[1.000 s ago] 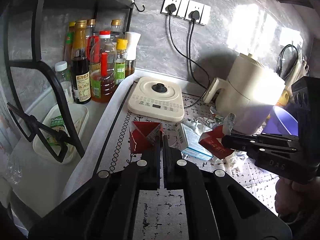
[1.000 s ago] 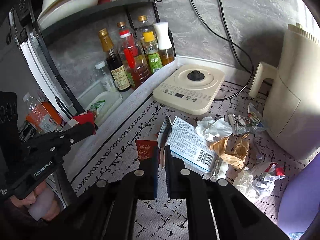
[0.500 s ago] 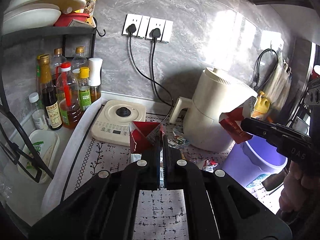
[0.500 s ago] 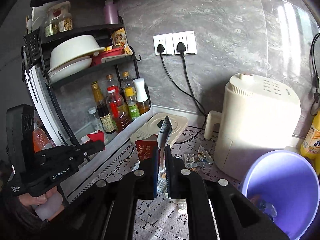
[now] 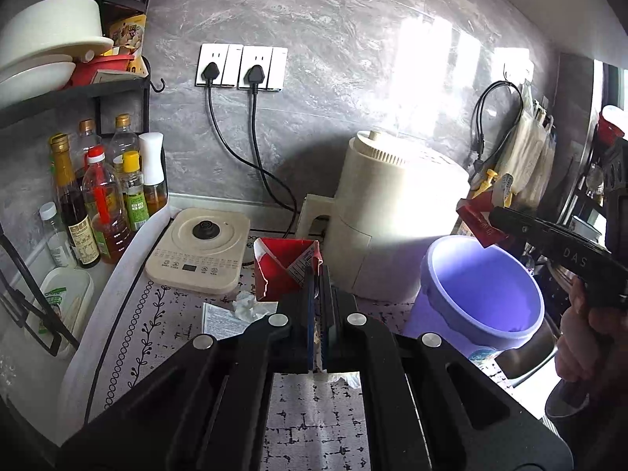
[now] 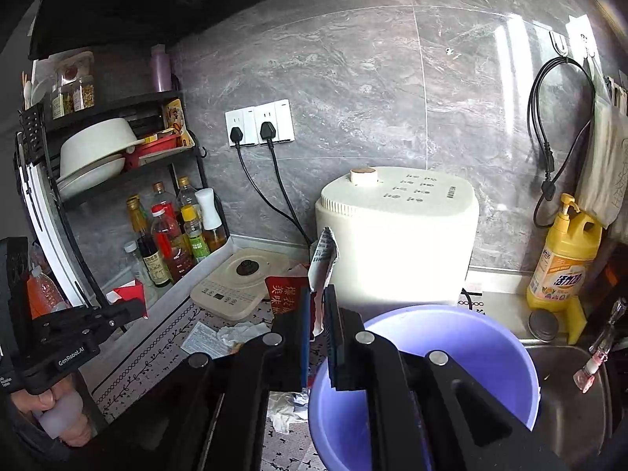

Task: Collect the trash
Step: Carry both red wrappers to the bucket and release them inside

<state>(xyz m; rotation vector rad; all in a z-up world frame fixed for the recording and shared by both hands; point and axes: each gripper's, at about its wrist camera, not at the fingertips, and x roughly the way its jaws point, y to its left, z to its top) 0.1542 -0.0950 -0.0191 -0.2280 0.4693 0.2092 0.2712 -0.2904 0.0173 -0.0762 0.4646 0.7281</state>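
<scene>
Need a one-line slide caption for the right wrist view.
Right gripper carries a red-and-white torn wrapper at the rim of the purple plastic bin.

A grey marble-look wall [image 6: 353, 78] backs the tabletop [image 5: 310, 404], which wears a pale patterned mat. Two white wall sockets [image 5: 241, 66] each carry a black plug, their cords trailing down. A black metal shelf rack [image 6: 117, 172] stands at the left, holding pale bowls above and sauce bottles [image 5: 102, 196] below. Bright daylight glares off the wall to the right. A black cable [image 6: 549, 149] hangs from a wall hook, and a steel sink [image 6: 569, 392] sits at the far right.
</scene>
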